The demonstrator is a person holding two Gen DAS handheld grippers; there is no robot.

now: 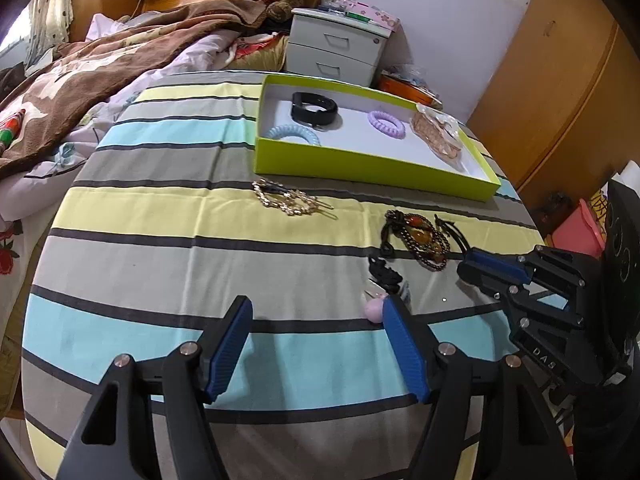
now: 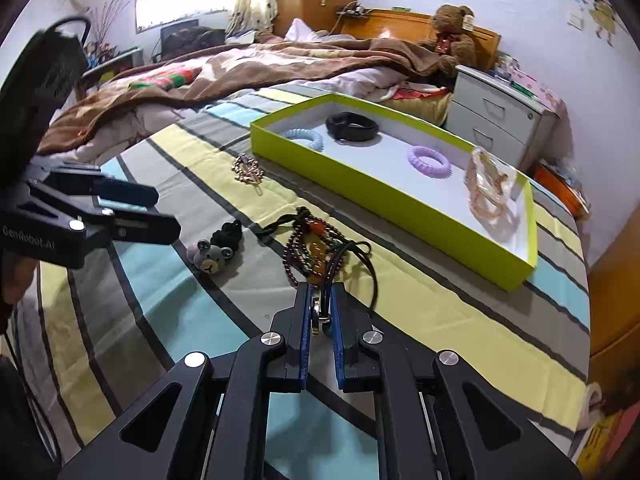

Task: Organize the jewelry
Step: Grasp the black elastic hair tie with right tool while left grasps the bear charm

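Observation:
A lime-green box (image 1: 360, 164) (image 2: 360, 188) on the striped table holds a black band (image 1: 314, 109) (image 2: 352, 126), a blue coil tie (image 1: 294, 134) (image 2: 305, 136), a purple coil tie (image 1: 386, 122) (image 2: 429, 161) and a peach bead bundle (image 1: 438, 132) (image 2: 490, 188). A dark bead necklace with an amber pendant (image 1: 420, 240) (image 2: 316, 248) lies in front of it. My right gripper (image 2: 321, 300) (image 1: 466, 266) is shut on the necklace's near end. My left gripper (image 1: 316, 312) (image 2: 160, 210) is open above the cloth, beside a bear hair tie (image 1: 382, 280) (image 2: 216, 254).
A gold chain clip (image 1: 286, 197) (image 2: 249, 170) lies on the cloth left of the box. A bed with brown blanket (image 1: 120, 64) (image 2: 240, 68) borders the table on the far left side. A grey drawer unit (image 1: 338, 46) (image 2: 496, 124) stands behind the box.

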